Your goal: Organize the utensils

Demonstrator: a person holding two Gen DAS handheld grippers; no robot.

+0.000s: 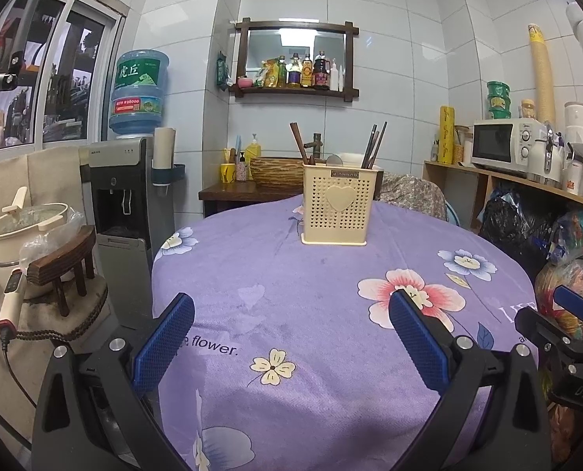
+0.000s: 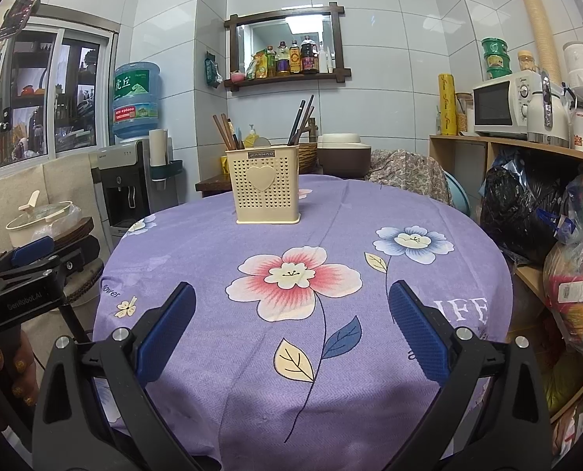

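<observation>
A cream perforated plastic holder (image 1: 335, 209), boxy with a raised heart, stands at the far side of the purple flowered cloth (image 1: 311, 314), dark chopsticks (image 1: 374, 145) upright inside. Left gripper (image 1: 291, 343) and right gripper (image 2: 291, 331) both gape empty.

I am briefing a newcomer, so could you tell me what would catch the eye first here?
The purple flowered tablecloth fills the round table, its big pink flower nearest the right gripper. At the far side stands the cream utensil holder with chopsticks upright inside. Both the right and the left gripper are open and empty.
</observation>
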